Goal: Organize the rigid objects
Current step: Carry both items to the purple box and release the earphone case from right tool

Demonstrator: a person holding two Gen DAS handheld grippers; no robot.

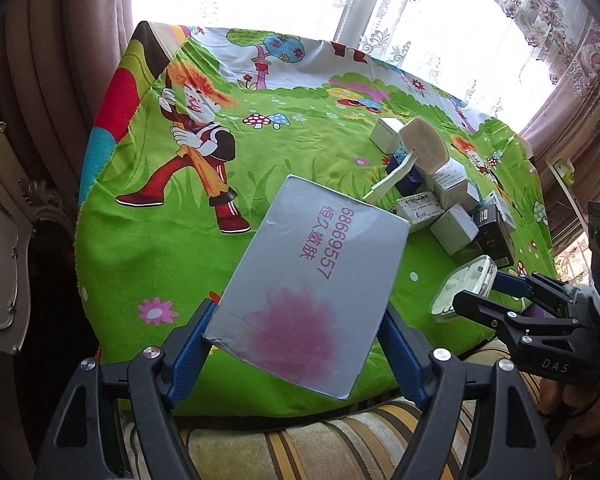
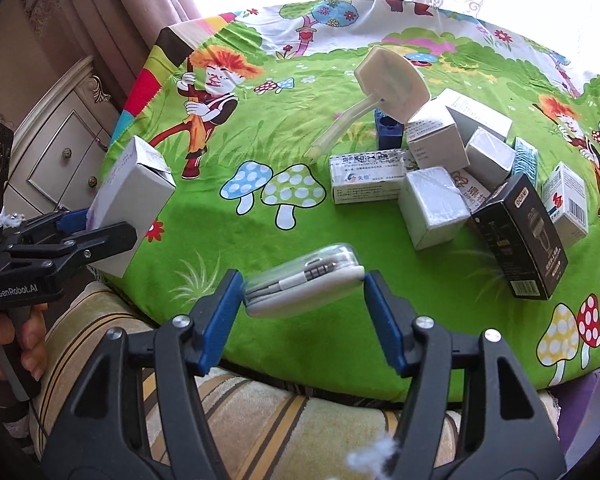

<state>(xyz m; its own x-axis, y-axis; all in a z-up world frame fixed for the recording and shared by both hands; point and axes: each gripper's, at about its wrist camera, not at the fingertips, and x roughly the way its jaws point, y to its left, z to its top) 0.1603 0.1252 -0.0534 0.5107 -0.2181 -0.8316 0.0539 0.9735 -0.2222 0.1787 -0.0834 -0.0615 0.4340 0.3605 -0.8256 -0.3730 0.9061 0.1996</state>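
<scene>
My left gripper (image 1: 296, 328) is shut on a flat silver box (image 1: 312, 280) with a pink blotch and red print, held tilted above the green cartoon cloth (image 1: 260, 152). The same box (image 2: 132, 200) shows at the left of the right wrist view, in the left gripper (image 2: 100, 226). My right gripper (image 2: 304, 292) is shut on a clear earphone case (image 2: 304, 284) with white cables inside, lifted over the cloth's near edge. In the left wrist view that case (image 1: 464, 288) sits in the right gripper (image 1: 488, 292) at the right.
A pile of small boxes (image 2: 440, 184) lies on the right of the cloth, with a black carton (image 2: 520, 236), a blue block (image 2: 388, 128) and a cream plastic lid-like piece (image 2: 392, 80). A striped cushion (image 2: 260, 420) lies below. A white cabinet (image 2: 60, 144) stands left, curtains behind.
</scene>
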